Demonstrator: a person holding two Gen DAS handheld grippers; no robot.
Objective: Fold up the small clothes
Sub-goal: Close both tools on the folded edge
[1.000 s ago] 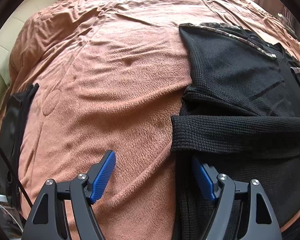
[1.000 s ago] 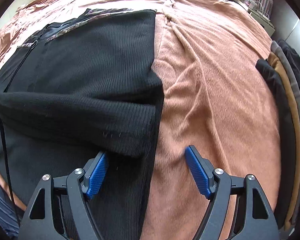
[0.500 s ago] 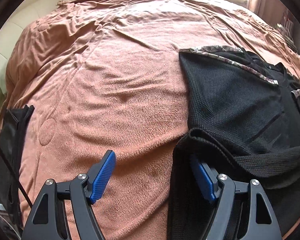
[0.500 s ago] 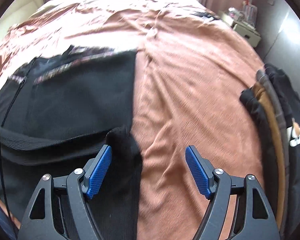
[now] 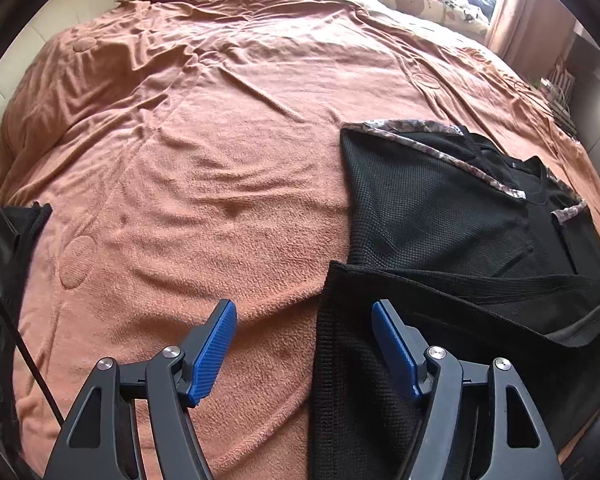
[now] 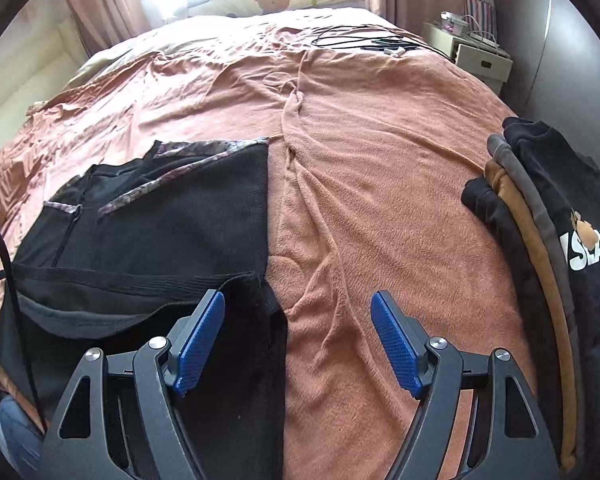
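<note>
A black knit garment (image 5: pixel 440 216) is spread on the bed (image 5: pixel 220 160) between both grippers, its near hem running crosswise; left gripper (image 5: pixel 304 344) and right gripper (image 6: pixel 298 338) are held released, empty, each over a hem corner.

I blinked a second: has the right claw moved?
Yes. The right claw pulled back and tilted up: the black top's patterned trim sits lower in its view, and the window and nightstand now show.

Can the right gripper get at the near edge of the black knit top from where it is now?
Probably yes. The right gripper is open, and the black knit top has its near right edge lying between the jaws on the brown blanket. Nothing covers it; the clothes stack sits off to the right.
</note>
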